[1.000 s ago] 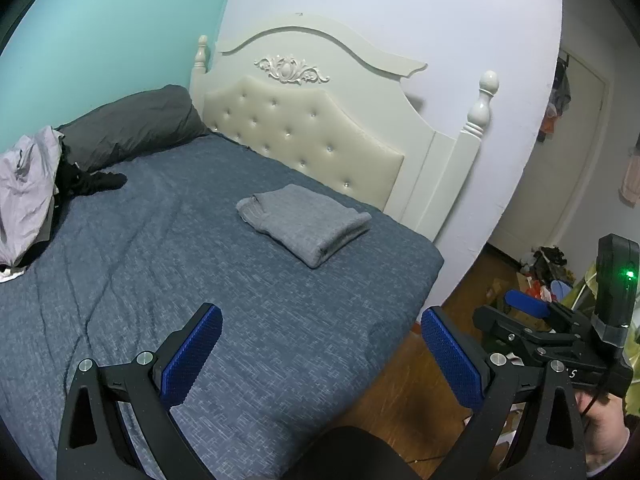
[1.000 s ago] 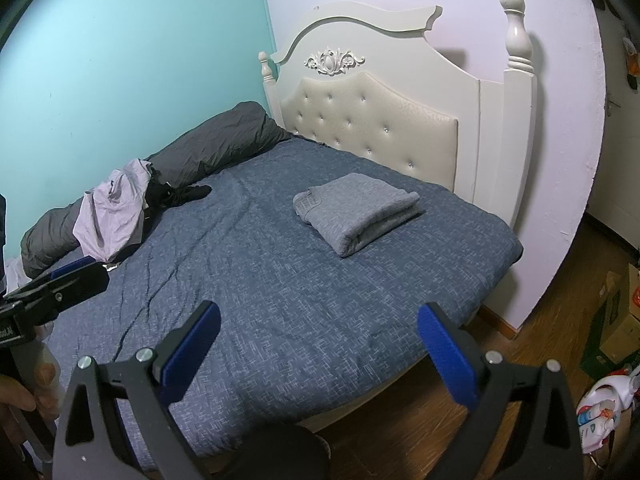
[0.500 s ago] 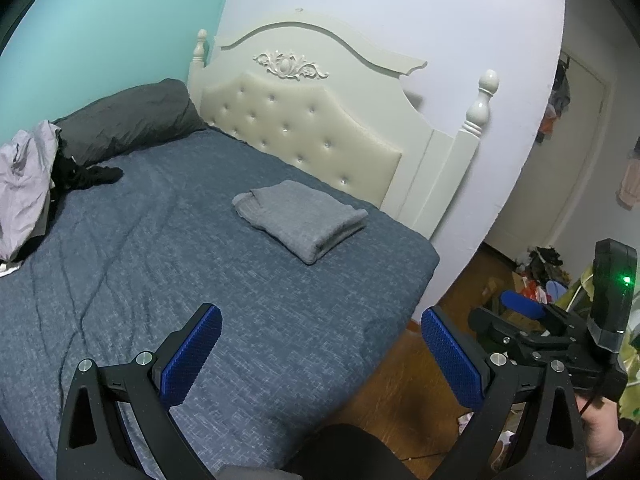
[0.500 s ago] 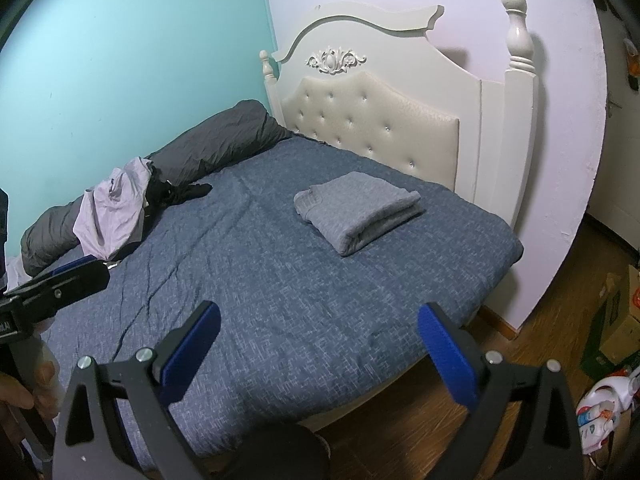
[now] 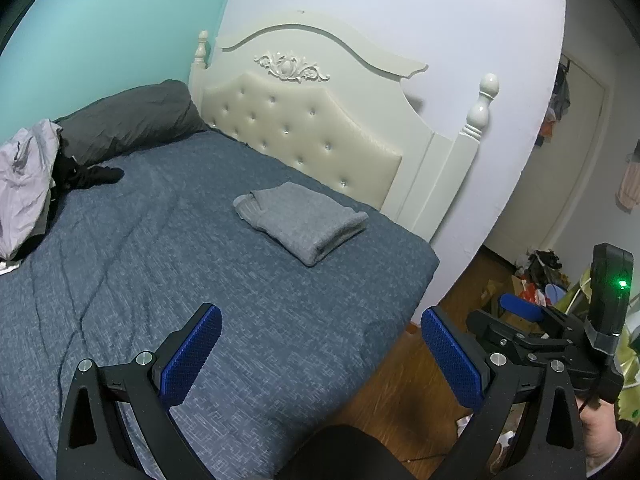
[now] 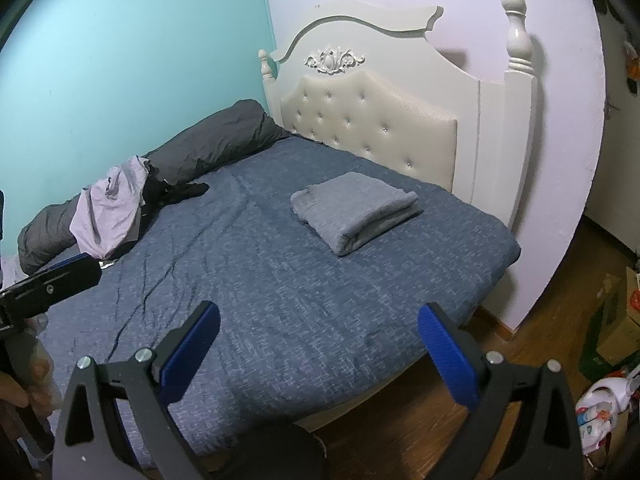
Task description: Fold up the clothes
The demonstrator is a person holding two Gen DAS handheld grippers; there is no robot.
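A folded grey garment (image 5: pixel 302 224) (image 6: pixel 356 210) lies on the blue bedspread (image 5: pixel 160 264) (image 6: pixel 280 280) near the headboard. A crumpled pale lilac garment (image 5: pixel 24 172) (image 6: pixel 112 210) and a black piece of clothing (image 5: pixel 86 174) (image 6: pixel 176 192) rest at the bed's left side against a dark grey rolled duvet (image 5: pixel 128 120) (image 6: pixel 216 140). My left gripper (image 5: pixel 320 350) hovers open over the bed's near corner, holding nothing. My right gripper (image 6: pixel 320 346) is open and empty too, well short of the folded garment. The right gripper (image 5: pixel 560 324) also shows at the right of the left wrist view.
A cream tufted headboard (image 5: pixel 304 124) (image 6: pixel 372 120) with posts backs the bed. Wooden floor (image 5: pixel 400 392) (image 6: pixel 540 320) runs along the right. Clutter and boxes (image 5: pixel 536 276) (image 6: pixel 616 320) sit by a doorway (image 5: pixel 560 168). A teal wall (image 6: pixel 120 60) borders the left.
Both views have shifted only slightly; the left wrist view swung a little right and back. Both grippers stayed open and the clothes have not moved.
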